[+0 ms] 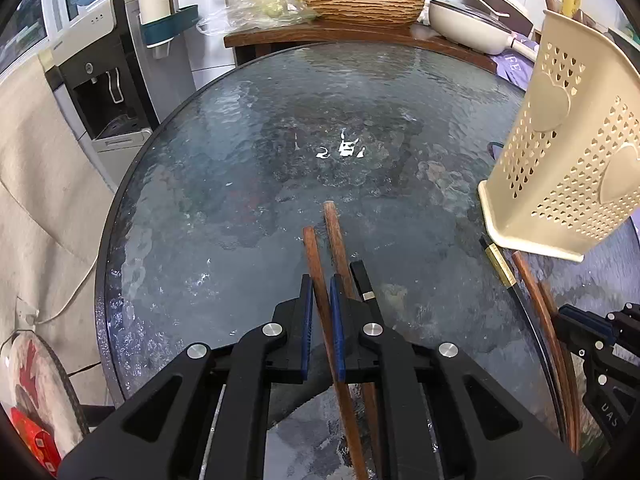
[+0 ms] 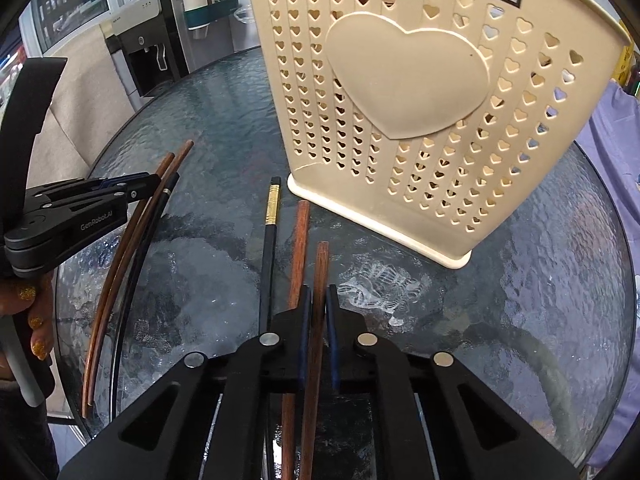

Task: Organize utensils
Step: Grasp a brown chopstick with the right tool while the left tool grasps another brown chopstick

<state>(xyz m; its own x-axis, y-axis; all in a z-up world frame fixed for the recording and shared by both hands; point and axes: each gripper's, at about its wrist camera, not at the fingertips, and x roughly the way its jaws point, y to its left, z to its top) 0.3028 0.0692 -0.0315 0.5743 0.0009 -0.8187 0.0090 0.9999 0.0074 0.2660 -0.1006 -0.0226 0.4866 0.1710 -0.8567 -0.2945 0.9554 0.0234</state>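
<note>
1. Brown wooden chopsticks are what both claws work on, above a round, rippled dark glass bench [image 1: 240, 184]. The left claw [image 1: 320, 316] is closed around one brown wooden chopstick [image 1: 316, 264]. Its long axis runs along the fingers, with the tip toward the upper middle of the left wrist view.
2. A second brown stick [image 1: 336, 236] and a black silver-banded one [image 1: 362, 278] lie just beside that claw's right finger, outside the grip.
3. The right claw [image 2: 318, 312] brackets another brown wooden chopstick [image 2: 320, 276]. I cannot tell if its pads are pressing it yet.
4. This stick points up the frame at the cream perforated plastic utensil holder with heart cut-outs [image 2: 404, 76], which stands just beyond its tip.
5. A brown stick [image 2: 300, 248] and a black gold-banded chopstick [image 2: 270, 240] lie parallel to its left.
6. The right claw is nearer the holder, so I judge its stick should go in first, swung upright.
</note>
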